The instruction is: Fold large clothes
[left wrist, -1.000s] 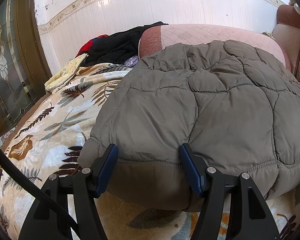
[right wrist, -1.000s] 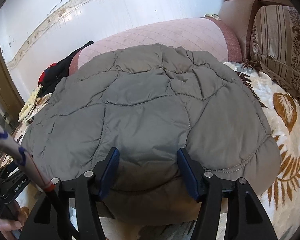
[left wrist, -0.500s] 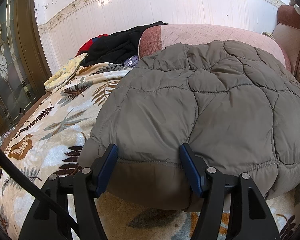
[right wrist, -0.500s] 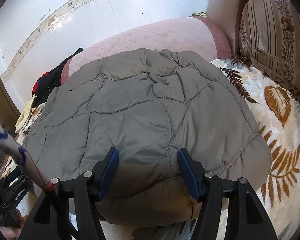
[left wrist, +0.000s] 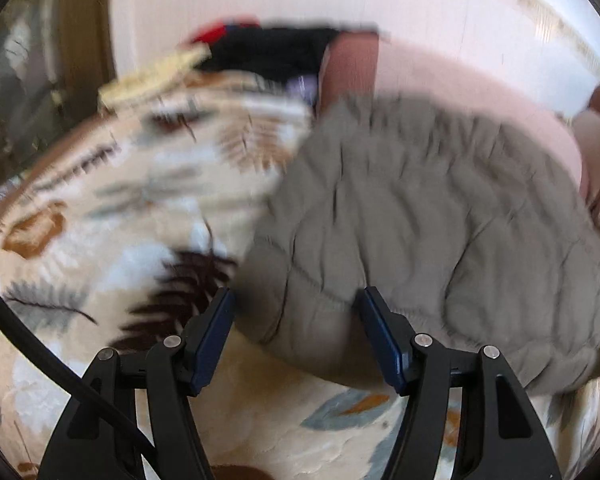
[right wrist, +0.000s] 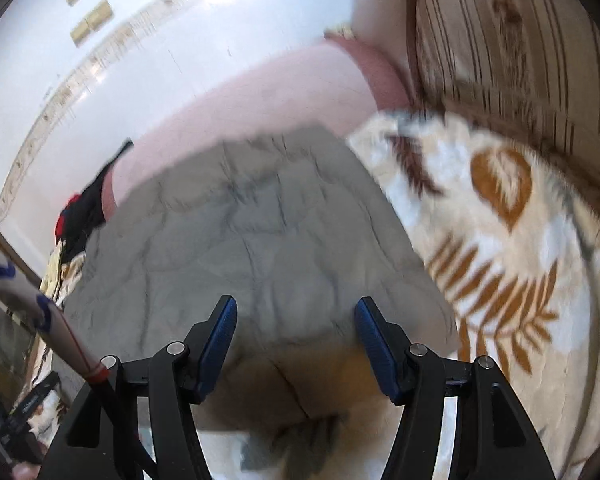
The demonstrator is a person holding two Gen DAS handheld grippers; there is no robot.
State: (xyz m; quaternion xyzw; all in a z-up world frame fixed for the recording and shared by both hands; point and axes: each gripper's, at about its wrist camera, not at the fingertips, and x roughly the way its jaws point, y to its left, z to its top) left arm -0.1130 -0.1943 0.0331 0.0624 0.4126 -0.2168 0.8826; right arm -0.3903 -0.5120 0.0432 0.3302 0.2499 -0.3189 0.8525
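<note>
Grey quilted jacket (left wrist: 440, 220) lies on leaf-print blanket (left wrist: 112, 208), both tongs gaping.

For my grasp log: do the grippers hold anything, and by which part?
Cannot be told: the near hem of the grey quilted jacket lies inside left gripper and right gripper, but blur hides any pressing.

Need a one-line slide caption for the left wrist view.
Left gripper straddles the near hem of a grey quilted jacket on a leaf-print blanket; frame motion-blurred.

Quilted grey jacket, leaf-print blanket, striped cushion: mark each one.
Quilted grey jacket (left wrist: 440, 216), left wrist view, middle of its padded top.
Leaf-print blanket (left wrist: 112, 216), left wrist view, bare stretch left of jacket.
Striped cushion (right wrist: 512, 52), right wrist view, its face.
</note>
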